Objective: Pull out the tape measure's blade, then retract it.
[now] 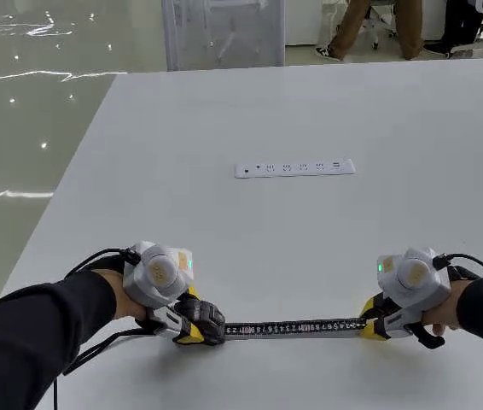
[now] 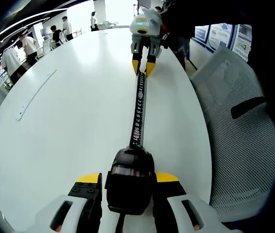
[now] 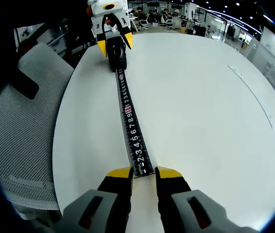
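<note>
White worktop [image 1: 327, 102] runs ahead, with a power strip [image 1: 294, 168] well beyond. My left gripper [image 2: 128, 177] has its fingers clamped on the black tape measure [image 2: 130, 187]. My right gripper [image 3: 144, 173] has its fingers narrow, pinching the tip of the blade [image 3: 128, 116], which lies stretched flat between them.

Left tongs [image 1: 194, 330] at 7 o'clock clamped black tape measure case [image 1: 202, 319]. Blade [image 1: 297, 327] lay stretched along white bench [image 1: 224, 231] to right tongs [image 1: 369, 329] at 5 o'clock, which gripped its end. Power strip [image 1: 294, 168] lay toward 12 o'clock.
</note>
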The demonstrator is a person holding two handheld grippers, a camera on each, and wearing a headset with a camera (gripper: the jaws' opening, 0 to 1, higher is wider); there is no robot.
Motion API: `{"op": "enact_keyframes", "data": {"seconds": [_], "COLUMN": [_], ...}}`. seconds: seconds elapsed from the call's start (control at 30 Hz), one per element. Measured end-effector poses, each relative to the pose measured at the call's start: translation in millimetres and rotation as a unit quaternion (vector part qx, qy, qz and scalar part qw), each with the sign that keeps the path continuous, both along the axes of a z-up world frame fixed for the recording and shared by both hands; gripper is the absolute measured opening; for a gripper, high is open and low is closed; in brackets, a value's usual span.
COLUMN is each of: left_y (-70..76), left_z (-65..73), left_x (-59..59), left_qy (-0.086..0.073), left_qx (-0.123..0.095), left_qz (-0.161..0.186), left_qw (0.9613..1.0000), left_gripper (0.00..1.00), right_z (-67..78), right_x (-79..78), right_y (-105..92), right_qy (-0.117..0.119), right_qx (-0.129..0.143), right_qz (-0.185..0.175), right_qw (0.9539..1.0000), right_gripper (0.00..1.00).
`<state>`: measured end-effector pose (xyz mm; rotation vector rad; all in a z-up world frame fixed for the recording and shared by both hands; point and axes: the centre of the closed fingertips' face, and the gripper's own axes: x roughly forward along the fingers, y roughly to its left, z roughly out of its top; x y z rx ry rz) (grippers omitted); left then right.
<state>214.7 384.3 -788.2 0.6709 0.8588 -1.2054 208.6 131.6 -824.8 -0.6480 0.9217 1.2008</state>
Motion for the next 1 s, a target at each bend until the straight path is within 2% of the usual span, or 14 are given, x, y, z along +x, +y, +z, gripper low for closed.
{"op": "enact_keyframes", "data": {"seconds": [0.07,0.17,0.23,0.27,0.4,0.47,0.57,0.7,0.73,0.77,0.87,0.9,0.93,1.0], "left_y": [4.1,8.7,14.3,18.1,32.5,39.7,53.0,68.8,76.3,84.7,86.2,87.9,89.2,90.5], "left_z": [1.2,7.5,13.4,17.3,25.1,30.1,38.3,39.3,47.2,51.0,53.6,54.1,50.7,48.2], "left_x": [1.2,6.4,9.3,11.7,10.3,5.3,-1.7,-17.3,-14.6,-14.5,-28.0,-30.5,-36.7,-44.3], "left_qy": [0.012,0.016,0.016,0.012,0.005,0.013,-0.009,-0.030,-0.074,-0.099,-0.066,-0.070,-0.066,-0.062], "left_qx": [-0.009,-0.046,-0.076,-0.100,-0.146,-0.172,-0.192,-0.192,-0.196,-0.196,-0.233,-0.236,-0.232,-0.232], "left_qz": [0.034,0.094,0.144,0.177,0.241,0.270,0.296,0.301,0.296,0.309,0.338,0.339,0.337,0.338], "left_qw": [0.9993,0.9944,0.9864,0.9791,0.9595,0.9473,0.9358,0.9336,0.9318,0.9253,0.9096,0.9080,0.9100,0.9102], "left_gripper": [0.43,0.55,0.63,0.71,0.96,1.00,1.00,1.00,0.98,0.94,1.00,1.00,1.00,1.00], "right_z": [1.6,7.3,12.1,15.6,25.3,29.4,40.6,47.5,50.0,53.6,65.9,68.5,71.9,72.8], "right_x": [-1.2,-2.7,-5.5,-7.2,-11.9,-15.6,-19.0,-29.8,-33.4,-37.7,-44.4,-47.9,-51.9,-58.7], "right_y": [-0.1,-2.6,-4.1,-5.4,-11.6,-18.0,-23.7,-33.6,-36.1,-38.6,-47.0,-49.6,-54.0,-60.0], "right_qy": [0.003,-0.009,-0.016,-0.021,-0.042,-0.053,-0.068,-0.082,-0.088,-0.091,-0.118,-0.123,-0.130,-0.127], "right_qx": [0.005,0.021,0.037,0.046,0.069,0.075,0.101,0.107,0.110,0.116,0.132,0.133,0.136,0.139], "right_qz": [-0.012,-0.033,-0.051,-0.063,-0.104,-0.118,-0.156,-0.175,-0.183,-0.193,-0.220,-0.223,-0.234,-0.243], "right_qw": [0.9999,0.9992,0.9979,0.9967,0.9913,0.9888,0.9802,0.9752,0.9730,0.9700,0.9593,0.9578,0.9540,0.9515], "right_gripper": [0.25,0.33,0.36,0.38,0.44,0.47,0.53,0.59,0.61,0.62,0.64,0.66,0.68,0.68]}}
